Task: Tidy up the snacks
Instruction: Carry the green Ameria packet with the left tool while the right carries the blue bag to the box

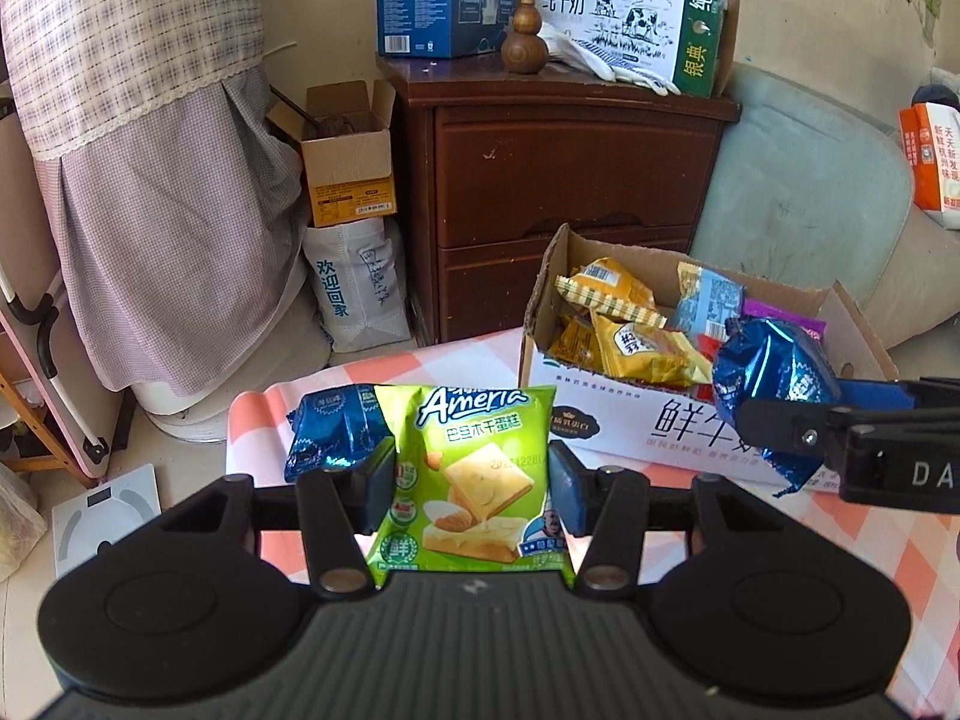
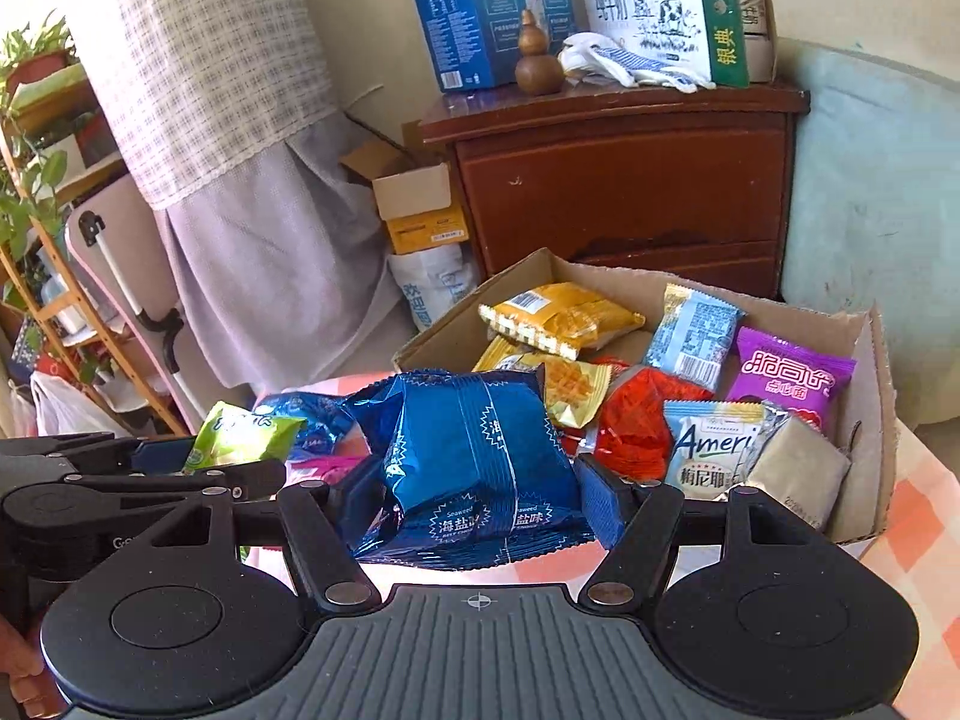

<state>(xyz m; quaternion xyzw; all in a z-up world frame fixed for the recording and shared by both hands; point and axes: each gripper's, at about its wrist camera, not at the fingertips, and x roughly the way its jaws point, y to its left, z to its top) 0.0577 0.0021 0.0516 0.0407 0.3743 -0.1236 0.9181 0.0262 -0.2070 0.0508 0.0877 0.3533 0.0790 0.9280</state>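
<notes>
Snacks are split between your two claws, the cardboard box and the checked bench.

From the left wrist, your left claw (image 1: 471, 480) is clamped on the green almond-cake packet (image 1: 474, 474), its pads pinching the soft sides with the packet held clear of the bench (image 1: 870, 540). That wrapper is air-filled and slick, so I judge it could squirm out if you swing fast. A second blue packet (image 1: 330, 432) lies on the bench just behind it, and a low pass could knock it toward the near edge. The right claw (image 1: 780, 414) comes in from the right with its own load, close to the cardboard box (image 1: 630, 420).

From the right wrist, your right claw (image 2: 474, 492) grips the blue seaweed packet (image 2: 468, 462) across its bulging middle, in front of the box. The box is already crowded: a yellow packet (image 2: 558, 315), a purple packet (image 2: 792, 375) and a red packet (image 2: 636, 420) lie loosely heaped inside it. Dropping another on top could send one sliding over the low wall. The left claw sits just beside yours, so crossing paths risks a collision.
</notes>
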